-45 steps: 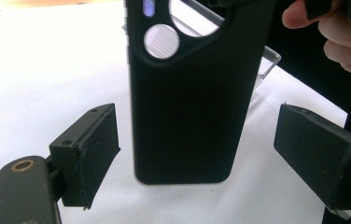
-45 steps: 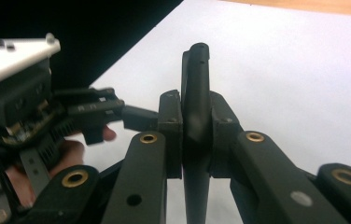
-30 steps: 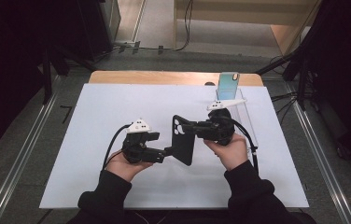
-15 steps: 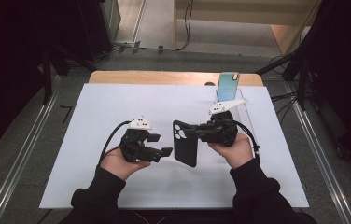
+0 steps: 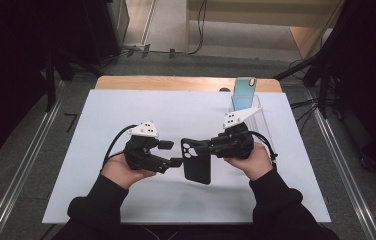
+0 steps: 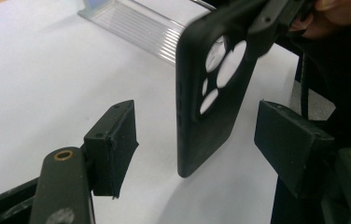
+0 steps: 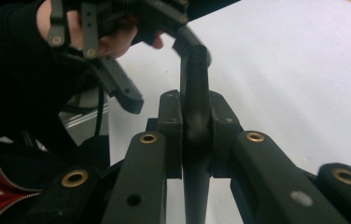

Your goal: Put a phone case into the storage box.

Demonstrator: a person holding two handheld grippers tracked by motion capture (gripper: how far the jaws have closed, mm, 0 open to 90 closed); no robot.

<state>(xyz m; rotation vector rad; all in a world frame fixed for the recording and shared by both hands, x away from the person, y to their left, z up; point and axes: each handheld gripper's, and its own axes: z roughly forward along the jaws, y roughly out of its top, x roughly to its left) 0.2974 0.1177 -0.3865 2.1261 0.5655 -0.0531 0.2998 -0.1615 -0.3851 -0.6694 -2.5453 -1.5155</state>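
Right gripper (image 5: 201,148) clamped on a black phone case (image 5: 197,161), held upright above the white tabletop (image 5: 126,105) near its front edge. Left gripper (image 5: 172,153) apart, jaws just been closing, case's lower end between the pads (image 6: 113,144) without contact. Clear stand (image 5: 256,112) with a phone (image 5: 243,92) toward the far right corner.

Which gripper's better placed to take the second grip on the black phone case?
Left. The right gripper is already shut on the phone case. The left gripper has just been closing, jaws apart on either side of the case's lower end, pads not touching yet.
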